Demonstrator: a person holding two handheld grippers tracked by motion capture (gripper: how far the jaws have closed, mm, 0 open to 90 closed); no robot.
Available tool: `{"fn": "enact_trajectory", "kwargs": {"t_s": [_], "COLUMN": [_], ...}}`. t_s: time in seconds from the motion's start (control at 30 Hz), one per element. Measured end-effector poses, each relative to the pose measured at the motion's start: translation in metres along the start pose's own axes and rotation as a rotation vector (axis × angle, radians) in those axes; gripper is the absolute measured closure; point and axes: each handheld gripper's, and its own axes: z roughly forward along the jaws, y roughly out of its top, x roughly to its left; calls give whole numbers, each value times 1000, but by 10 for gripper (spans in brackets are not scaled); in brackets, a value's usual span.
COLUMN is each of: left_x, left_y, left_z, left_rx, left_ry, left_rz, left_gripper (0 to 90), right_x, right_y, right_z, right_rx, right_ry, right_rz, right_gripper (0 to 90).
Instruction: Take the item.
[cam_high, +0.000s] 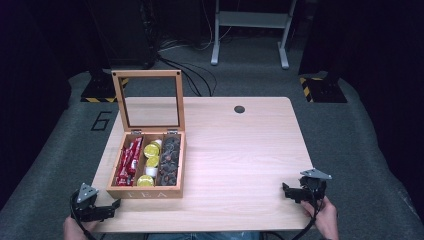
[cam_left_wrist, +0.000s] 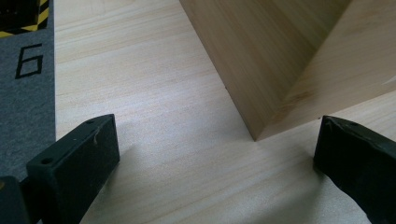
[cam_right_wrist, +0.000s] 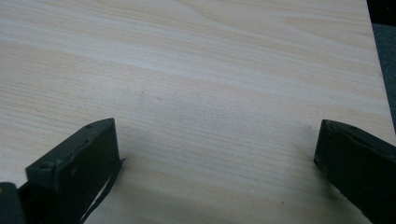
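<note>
Nearest to me in the left gripper view are my own two black jaws, standing wide apart with nothing between them except bare wood of the table (cam_left_wrist: 154, 140). Just beyond them is the near corner of the wooden tea box (cam_left_wrist: 261, 70), close to my left gripper (cam_left_wrist: 215, 144) but not touching it. From the high view, my left gripper (cam_high: 112, 206) sits at the near left corner of the table, just beside the box's front left corner, with my left hand (cam_high: 75, 227) behind it at the table edge. That box (cam_high: 145, 191) stands on the left half of the table, its glass-paned lid (cam_high: 149, 100) raised upright at the back. It has three compartments: red packets (cam_high: 129, 161) in the left one, yellow-topped capsules (cam_high: 151, 162) in the middle one, and dark capsules (cam_high: 170, 160) in the right one. My right gripper (cam_high: 289, 192) rests near the table's near right corner, well apart from the box, with my right hand (cam_high: 325, 217) holding it from behind. In the right gripper view, its jaws are likewise spread wide and hold nothing, with plain tabletop between them. Grey carpet (cam_high: 350, 150) surrounds the table, and a number six (cam_high: 101, 121) is marked on it to the left.
</note>
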Motion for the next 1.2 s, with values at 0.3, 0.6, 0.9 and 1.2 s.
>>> {"fn": "enact_trajectory", "kwargs": {"t_s": [0.3, 0.6, 0.9, 1.2], "left_x": [0, -2, -6, -11], "left_y": [0, 2, 14, 29], "left_z": [-1, -5, -24, -41], "left_rx": [10, 14, -14, -28], "left_ry": [8, -11, -28, -30], "left_rz": [-5, -30, -29, -26], "left_gripper": [0, 1, 1, 1], "right_x": [-1, -2, -2, -2], "right_y": [0, 3, 3, 3], "right_z": [0, 2, 2, 2], "right_rx": [-3, 5, 8, 3], "right_ry": [32, 13, 7, 7], "right_rz": [-28, -9, -9, -7], "right_gripper": [0, 0, 0, 0]}}
